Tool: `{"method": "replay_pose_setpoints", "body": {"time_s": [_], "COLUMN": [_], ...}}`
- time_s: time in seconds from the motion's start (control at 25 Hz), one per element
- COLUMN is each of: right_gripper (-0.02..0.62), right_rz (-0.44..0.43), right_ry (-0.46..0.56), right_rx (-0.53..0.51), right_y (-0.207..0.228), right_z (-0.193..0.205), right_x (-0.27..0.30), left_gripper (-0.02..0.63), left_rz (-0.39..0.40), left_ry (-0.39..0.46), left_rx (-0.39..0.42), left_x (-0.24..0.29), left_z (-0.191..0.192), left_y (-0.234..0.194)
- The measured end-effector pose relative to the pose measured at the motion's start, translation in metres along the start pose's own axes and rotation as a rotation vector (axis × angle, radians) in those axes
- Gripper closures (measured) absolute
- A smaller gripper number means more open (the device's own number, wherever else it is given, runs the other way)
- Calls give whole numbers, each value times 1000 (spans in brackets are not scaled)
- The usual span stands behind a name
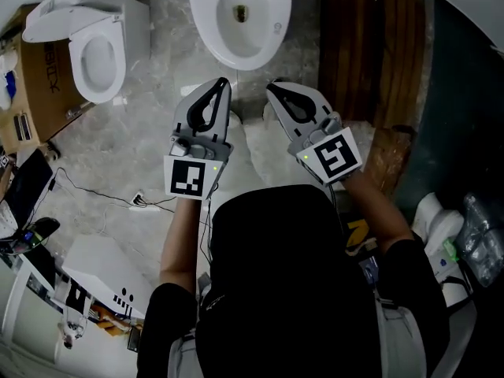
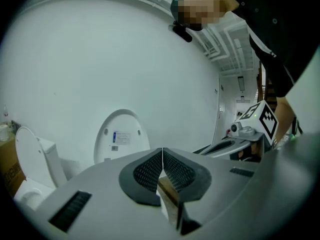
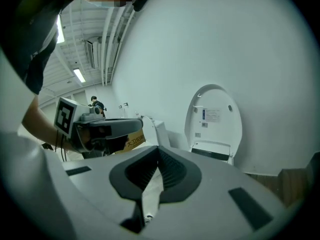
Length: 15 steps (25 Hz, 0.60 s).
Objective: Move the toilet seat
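Above a marble floor [image 1: 134,144], we aim the left gripper [image 1: 224,83] and right gripper [image 1: 270,87] side by side at the toilet [image 1: 240,50], both claws pinched closed, empty.

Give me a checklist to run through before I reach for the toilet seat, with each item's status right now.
1. Left gripper empty: ok, shut on nothing.
2. Right gripper empty: ok, shut on nothing.
3. Jaws open for a grip: not ok, both shut.
4. Both grippers aimed at the toilet ahead: ok.
5. Lid raised: ok, it stands upright.
6. Seat up or down: cannot tell.
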State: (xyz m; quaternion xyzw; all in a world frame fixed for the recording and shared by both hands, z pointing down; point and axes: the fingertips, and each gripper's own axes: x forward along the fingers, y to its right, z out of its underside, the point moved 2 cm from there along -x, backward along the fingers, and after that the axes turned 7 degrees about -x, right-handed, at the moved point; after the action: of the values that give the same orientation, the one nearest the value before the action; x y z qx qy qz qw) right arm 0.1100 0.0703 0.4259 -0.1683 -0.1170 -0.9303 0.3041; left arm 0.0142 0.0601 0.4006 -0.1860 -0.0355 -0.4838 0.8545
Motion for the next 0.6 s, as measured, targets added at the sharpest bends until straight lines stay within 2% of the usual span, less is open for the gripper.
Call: {"method": "replay_pose_setpoints", "body": {"time_s": [0.32, 0.48, 0.6], "right_gripper": [581, 581, 581], "right_rz": [76, 73, 47], "right_ry": [-57, -103, -133], "right_rx": [46, -1, -53], "right_y": [21, 19, 17], "right_z": [68, 96, 118], "right_x": [44, 73, 90], "left_gripper": [594, 594, 593], "left_rz": [88, 129, 170], "left_ry": [-162, -196, -222], "left_rx": [25, 52, 114], "left_x": [33, 48, 60], "left_z": [89, 125, 150], "left_y": [-39, -62, -73]}}
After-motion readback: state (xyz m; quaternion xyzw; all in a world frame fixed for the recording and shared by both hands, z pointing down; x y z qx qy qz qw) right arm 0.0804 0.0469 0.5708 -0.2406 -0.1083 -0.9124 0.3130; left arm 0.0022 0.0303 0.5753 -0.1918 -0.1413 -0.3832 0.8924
